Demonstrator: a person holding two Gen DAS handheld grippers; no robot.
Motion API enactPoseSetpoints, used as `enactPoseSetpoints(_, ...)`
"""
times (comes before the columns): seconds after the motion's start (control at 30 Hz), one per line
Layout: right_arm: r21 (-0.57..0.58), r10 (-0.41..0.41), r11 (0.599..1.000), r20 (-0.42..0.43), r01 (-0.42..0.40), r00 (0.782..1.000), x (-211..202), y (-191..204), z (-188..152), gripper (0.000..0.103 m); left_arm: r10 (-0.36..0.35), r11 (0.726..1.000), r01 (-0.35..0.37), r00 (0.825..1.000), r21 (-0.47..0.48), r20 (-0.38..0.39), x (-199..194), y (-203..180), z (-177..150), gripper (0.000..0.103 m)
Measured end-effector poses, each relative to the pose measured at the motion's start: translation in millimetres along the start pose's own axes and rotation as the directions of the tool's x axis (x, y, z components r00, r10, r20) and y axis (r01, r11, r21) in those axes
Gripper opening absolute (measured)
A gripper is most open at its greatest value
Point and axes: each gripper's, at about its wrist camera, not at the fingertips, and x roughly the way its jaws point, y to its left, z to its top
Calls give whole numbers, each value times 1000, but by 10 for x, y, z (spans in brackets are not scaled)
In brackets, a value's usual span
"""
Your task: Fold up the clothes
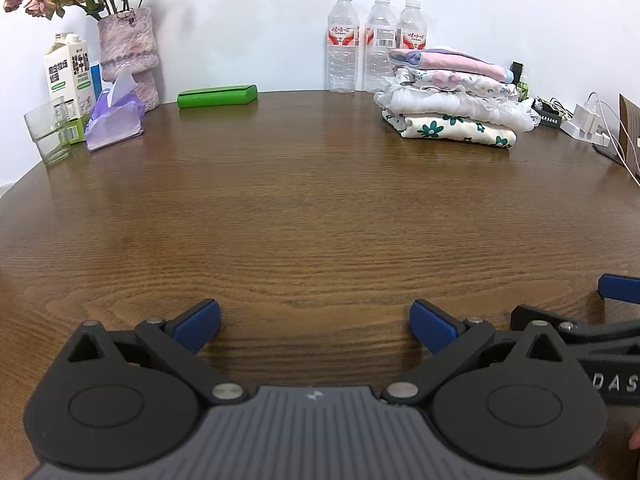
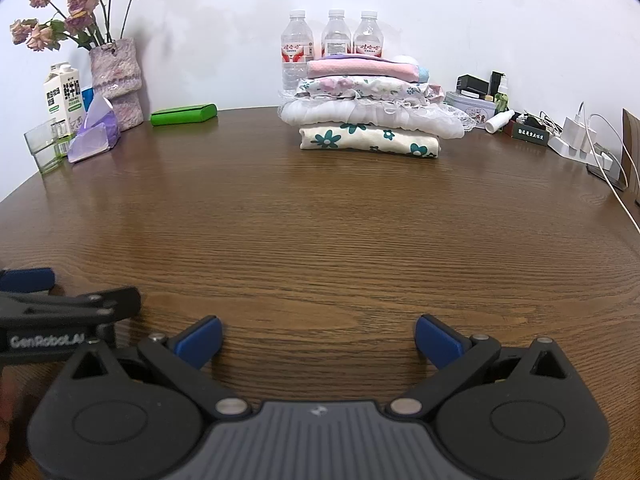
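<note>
Behind folded stack (image 2: 370,108), bottles (image 2: 332,36) half hidden; both grippers' fingers spread, empty.

Two low wrist views side by side, facing the far wall — shared clothes stack (image 1: 452,100) (image 2: 370,110).

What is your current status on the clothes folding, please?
Left gripper open, empty; right gripper open, empty. Folded clothes stack at table's far side, untouched. Nothing between grippers and stack.
</note>
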Motion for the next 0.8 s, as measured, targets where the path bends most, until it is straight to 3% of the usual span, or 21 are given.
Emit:
enactPoseSetpoints(0.23, 4, -8, 1000, -5, 8, 1000, 13, -4, 8, 103, -5, 999, 8, 998, -37, 70, -61, 30, 9, 103)
enactPoseSetpoints(0.8, 14, -23, 1000, -12, 23, 1000, 46, -12, 23, 103, -7, 1000, 8, 999, -23, 49, -49, 87, -6, 103)
